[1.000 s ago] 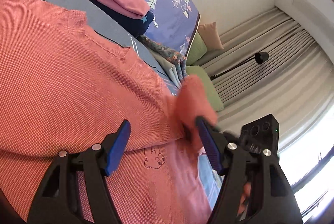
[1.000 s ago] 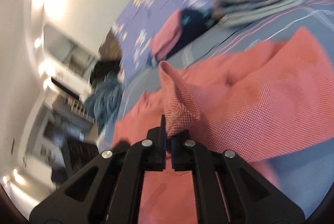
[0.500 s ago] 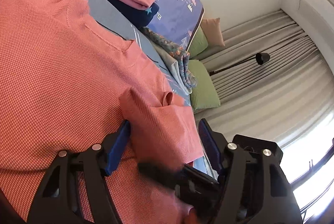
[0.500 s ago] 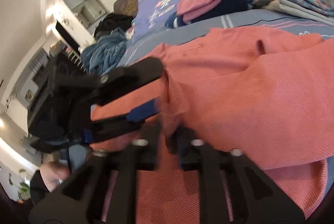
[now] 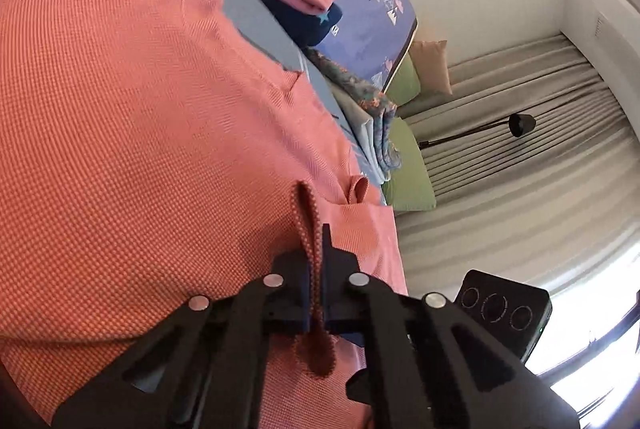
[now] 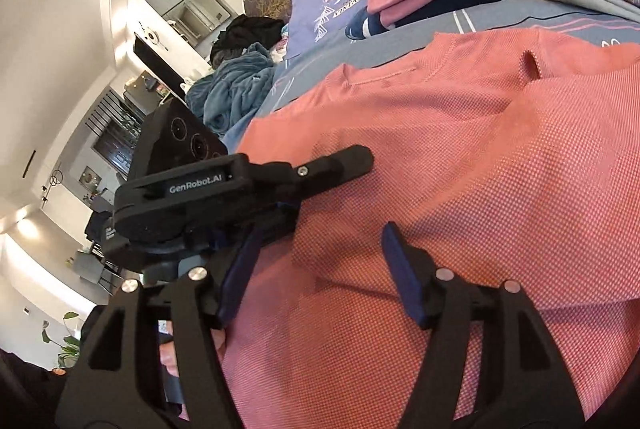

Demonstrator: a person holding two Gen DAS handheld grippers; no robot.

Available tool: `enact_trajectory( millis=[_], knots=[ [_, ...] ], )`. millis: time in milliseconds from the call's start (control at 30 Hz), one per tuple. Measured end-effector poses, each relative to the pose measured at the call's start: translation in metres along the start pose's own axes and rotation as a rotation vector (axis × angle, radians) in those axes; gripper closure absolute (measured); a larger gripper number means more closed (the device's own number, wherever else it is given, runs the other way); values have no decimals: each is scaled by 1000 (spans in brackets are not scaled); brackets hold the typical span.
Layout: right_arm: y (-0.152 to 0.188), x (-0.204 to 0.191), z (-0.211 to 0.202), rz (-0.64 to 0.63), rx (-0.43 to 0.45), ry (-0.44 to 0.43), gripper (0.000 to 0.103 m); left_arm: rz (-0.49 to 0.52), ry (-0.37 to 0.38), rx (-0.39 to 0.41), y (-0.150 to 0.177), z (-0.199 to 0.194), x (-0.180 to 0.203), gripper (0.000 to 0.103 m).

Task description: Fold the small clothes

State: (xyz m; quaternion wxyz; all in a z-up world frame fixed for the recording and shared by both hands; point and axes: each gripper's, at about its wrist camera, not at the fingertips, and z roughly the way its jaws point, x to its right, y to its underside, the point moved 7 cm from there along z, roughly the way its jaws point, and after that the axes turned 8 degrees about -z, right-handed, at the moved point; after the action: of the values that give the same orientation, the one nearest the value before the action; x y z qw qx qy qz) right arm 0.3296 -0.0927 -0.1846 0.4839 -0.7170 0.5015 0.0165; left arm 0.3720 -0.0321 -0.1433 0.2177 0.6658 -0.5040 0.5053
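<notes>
While the left gripper (image 5: 317,265) pinches a fold of the coral shirt (image 5: 140,149) at lower centre, the right gripper (image 6: 320,269) hovers wide open above it. Likely step: sleeve fold. Next, carry the pinched edge across the shirt body.

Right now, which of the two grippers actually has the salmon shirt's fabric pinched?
The left gripper: its jaws are shut on a raised fold of the salmon shirt. The right gripper hangs open above the cloth, nothing between its blue pads.
</notes>
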Motion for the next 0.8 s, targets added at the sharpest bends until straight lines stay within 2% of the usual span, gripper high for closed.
enact_trajectory(
  millis=[167,267,367,567,700,800],
  knots=[
    [-7,3,-13,38,59,-64,36,66,41,40,-2,-10,19,100],
    [-13,7,-28,66,109,-112,35,68,82,51,-8,-19,26,100],
    [-22,18,-53,83,188,-118,32,46,125,59,-18,-30,32,100],
    [-30,77,-109,311,401,-190,28,59,132,102,-44,-58,53,100],
    [-25,107,-125,437,480,-232,27,50,170,111,-63,-76,76,100],
    [-22,118,-128,484,499,-239,27,65,208,100,-77,-79,117,100]
  ],
)
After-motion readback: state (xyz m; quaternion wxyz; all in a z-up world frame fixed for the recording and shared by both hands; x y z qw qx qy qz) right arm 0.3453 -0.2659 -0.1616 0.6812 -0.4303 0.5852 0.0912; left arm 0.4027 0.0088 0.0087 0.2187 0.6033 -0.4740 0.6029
